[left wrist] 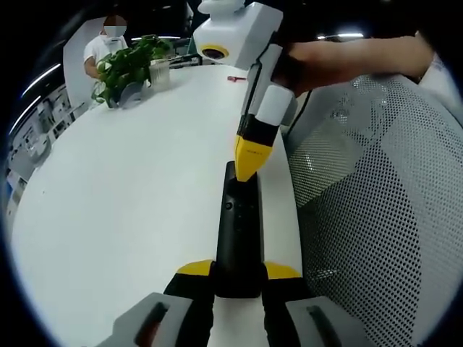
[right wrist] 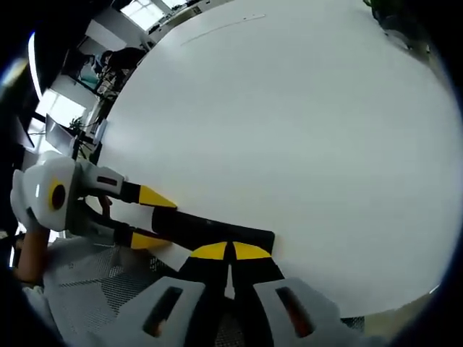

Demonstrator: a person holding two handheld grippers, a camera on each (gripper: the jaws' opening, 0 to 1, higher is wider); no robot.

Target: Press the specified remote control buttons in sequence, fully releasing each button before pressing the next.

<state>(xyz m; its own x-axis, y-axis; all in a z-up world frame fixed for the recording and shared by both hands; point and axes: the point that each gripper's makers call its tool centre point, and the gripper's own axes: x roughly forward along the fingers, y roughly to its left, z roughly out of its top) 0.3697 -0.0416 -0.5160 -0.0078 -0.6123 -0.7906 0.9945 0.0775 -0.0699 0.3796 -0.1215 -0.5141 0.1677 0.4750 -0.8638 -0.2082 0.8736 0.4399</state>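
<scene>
Left gripper [left wrist: 239, 273] clamps black remote [left wrist: 237, 231] at frame bottom-center; right gripper [right wrist: 230, 251] jaws closed together, tips on remote's far end, white table [left wrist: 123, 202].

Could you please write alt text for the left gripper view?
The left hand-held gripper clamps a slim black remote control on a white table, while the right hand-held gripper touches its far end with closed yellow tips. A potted green plant stands behind.

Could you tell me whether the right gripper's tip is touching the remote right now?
Touching. In the left gripper view, the right gripper comes down with its closed yellow tip meeting the top face of the black remote, no gap visible, while the left gripper clamps the remote's near end.
</scene>
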